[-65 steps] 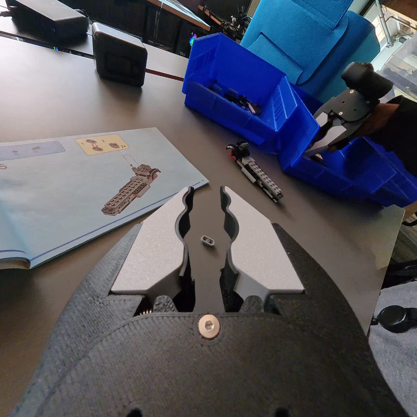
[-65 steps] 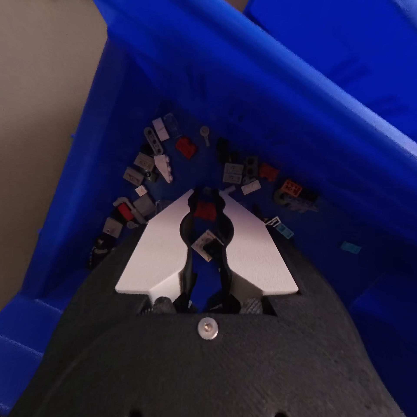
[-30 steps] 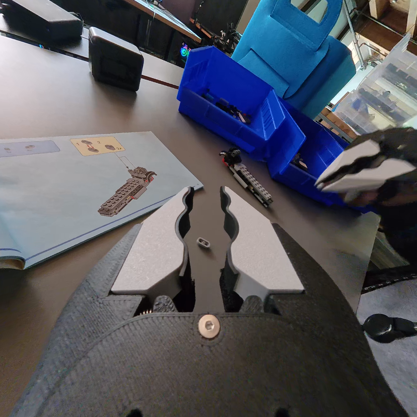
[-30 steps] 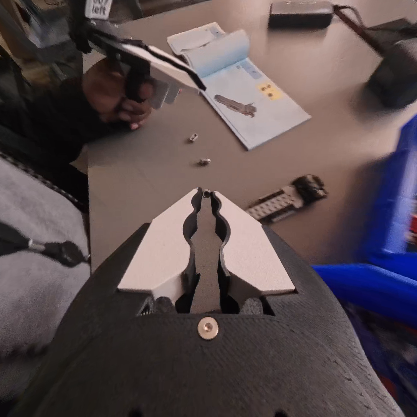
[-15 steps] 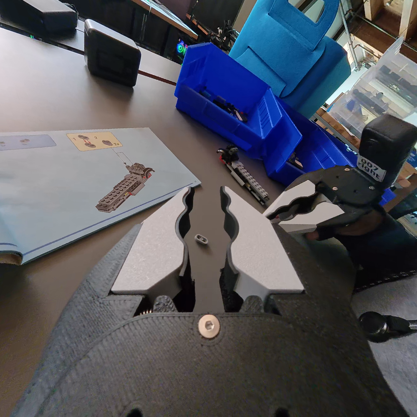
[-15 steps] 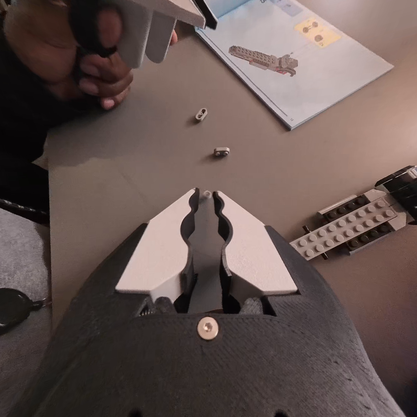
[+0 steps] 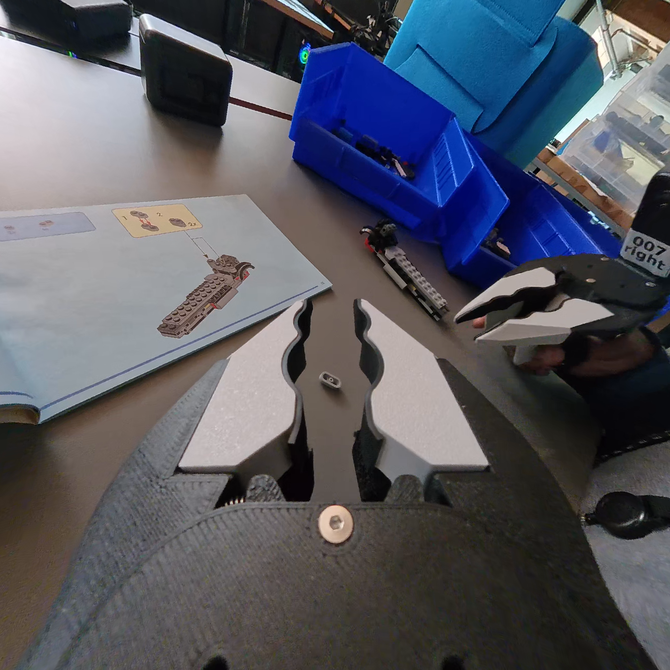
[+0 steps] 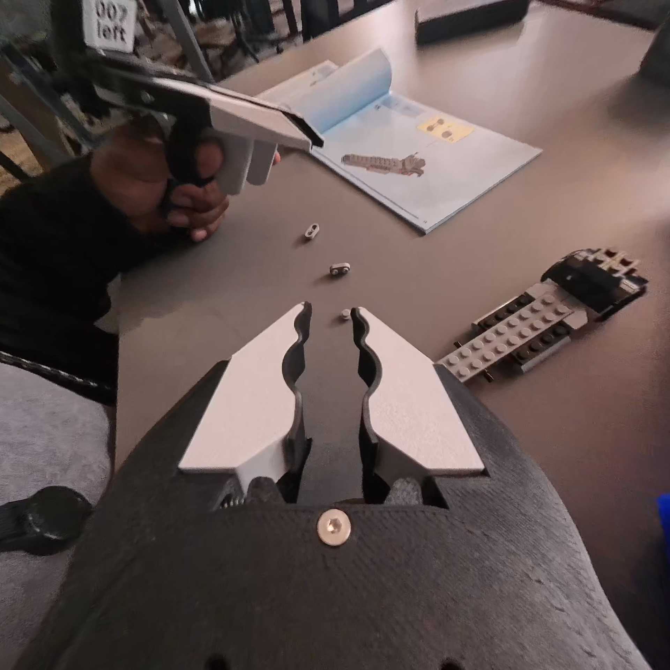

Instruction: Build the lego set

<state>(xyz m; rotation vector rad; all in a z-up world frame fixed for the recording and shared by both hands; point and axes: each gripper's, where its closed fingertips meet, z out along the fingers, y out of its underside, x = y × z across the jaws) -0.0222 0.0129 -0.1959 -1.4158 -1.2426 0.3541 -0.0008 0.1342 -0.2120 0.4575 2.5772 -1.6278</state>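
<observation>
Left gripper [image 7: 330,308] spread wide, fingers [image 7: 253,391] holding nothing, poised above the counter [image 7: 90,152]. Between those fingers, lying loose on the counter, a small grey oval piece [image 7: 330,381], touching neither finger. Just past the left fingertip, the corner of an open booklet [image 7: 108,290] showing a drawing of the model. Ahead and to the right of the fingertips, the half-built model [image 7: 406,275], a long studded grey-and-black strip, flat on the counter. Beyond it, two blue bins [image 7: 380,137] with loose pieces inside; farther back, a black box [image 7: 185,79] and a blue felt shape [image 7: 489,61].

Right gripper [image 8: 330,310] also parted, fingers [image 8: 409,398] gripping nothing, low over the counter. At the tip of its right finger, a tiny round grey stud [image 8: 346,314], just beside the tip; contact hard to judge. A little ahead, a grey two-hole plate [image 8: 339,269], and farther on the oval piece. To the right of the fingers, the model, well clear of them. Ahead and left, the other gripper held by a hand [image 8: 159,181] resting at the counter edge, with the booklet beyond.
</observation>
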